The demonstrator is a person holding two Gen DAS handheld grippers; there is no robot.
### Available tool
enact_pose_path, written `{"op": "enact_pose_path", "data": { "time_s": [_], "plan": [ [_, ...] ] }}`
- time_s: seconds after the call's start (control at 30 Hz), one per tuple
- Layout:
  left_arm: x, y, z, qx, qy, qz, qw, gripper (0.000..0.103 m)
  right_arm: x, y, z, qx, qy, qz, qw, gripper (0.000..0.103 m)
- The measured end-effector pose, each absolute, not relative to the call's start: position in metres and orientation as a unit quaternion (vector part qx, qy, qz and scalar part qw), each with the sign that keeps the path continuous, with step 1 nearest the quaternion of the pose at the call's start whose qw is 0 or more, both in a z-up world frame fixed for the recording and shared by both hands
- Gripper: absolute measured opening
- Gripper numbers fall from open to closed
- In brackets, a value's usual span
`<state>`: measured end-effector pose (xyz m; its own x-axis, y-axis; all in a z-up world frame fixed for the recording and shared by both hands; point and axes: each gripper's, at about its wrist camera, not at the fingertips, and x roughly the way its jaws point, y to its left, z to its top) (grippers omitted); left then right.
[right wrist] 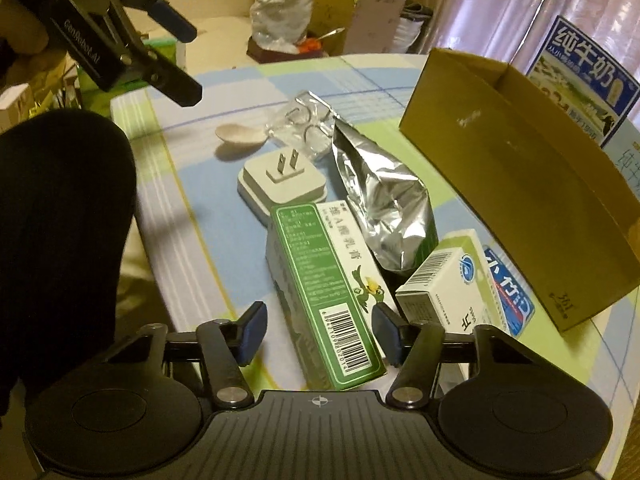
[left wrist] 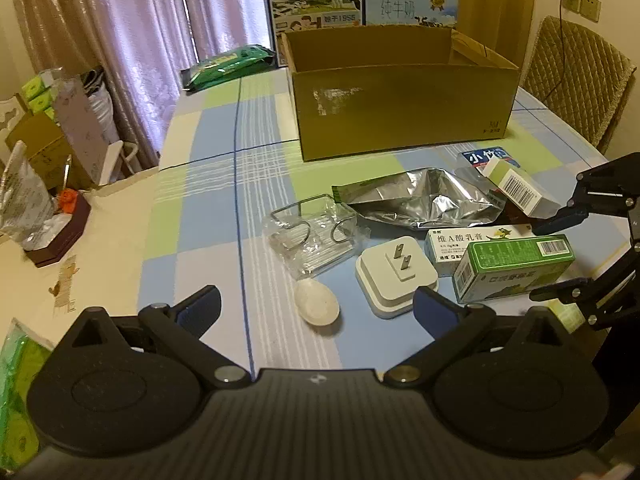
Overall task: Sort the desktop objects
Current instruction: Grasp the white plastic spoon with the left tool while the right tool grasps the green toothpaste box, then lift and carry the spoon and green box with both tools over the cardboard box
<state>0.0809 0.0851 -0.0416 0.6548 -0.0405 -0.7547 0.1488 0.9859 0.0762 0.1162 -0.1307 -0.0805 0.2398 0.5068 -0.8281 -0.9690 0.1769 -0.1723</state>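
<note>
Green box (right wrist: 324, 300) between open hand-held gripper (right wrist: 320, 330) fingers, plug (right wrist: 280, 184) beyond

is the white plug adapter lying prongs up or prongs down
Prongs up. The white plug adapter lies flat on the tablecloth with both metal prongs pointing upward, plain in both wrist views.

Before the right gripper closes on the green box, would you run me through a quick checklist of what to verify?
1. Right gripper open: ok.
2. Green box between its fingers: ok, one on each side.
3. Box free of neighbours: not ok, it lies on the white cream box.
4. Cardboard box open on top: ok.
5. Left gripper clear of the box: ok, open near the white spoon.
6. Space inside the cardboard box: cannot tell.
</note>
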Motion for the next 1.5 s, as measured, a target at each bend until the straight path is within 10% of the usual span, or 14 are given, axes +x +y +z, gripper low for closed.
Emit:
{"op": "enact_pose_path", "data": {
  "time_s": [0.37, 0.67, 0.9, 1.5],
  "plan": [
    [0.108, 0.094, -0.073, 0.058, 0.432, -0.066, 0.897, 0.094, 0.117, -0.128, -0.085, -0.363, 0.329, 0.524, 0.696, 0.035],
    [0.131, 0.099, -0.105, 0.038, 0.470, -0.066, 0.879, 0.069, 0.115, -0.122, -0.088, -0.360, 0.343, 0.526, 0.690, 0.034],
    [0.133, 0.108, -0.113, 0.013, 0.476, -0.054, 0.878, 0.030, 0.116, -0.122, -0.092, -0.345, 0.353, 0.524, 0.694, 0.034],
    [0.101, 0.123, -0.115, 0.010, 0.472, -0.008, 0.882, 0.035, 0.117, -0.125, -0.092, -0.325, 0.361, 0.526, 0.698, 0.032]
  ]
}}
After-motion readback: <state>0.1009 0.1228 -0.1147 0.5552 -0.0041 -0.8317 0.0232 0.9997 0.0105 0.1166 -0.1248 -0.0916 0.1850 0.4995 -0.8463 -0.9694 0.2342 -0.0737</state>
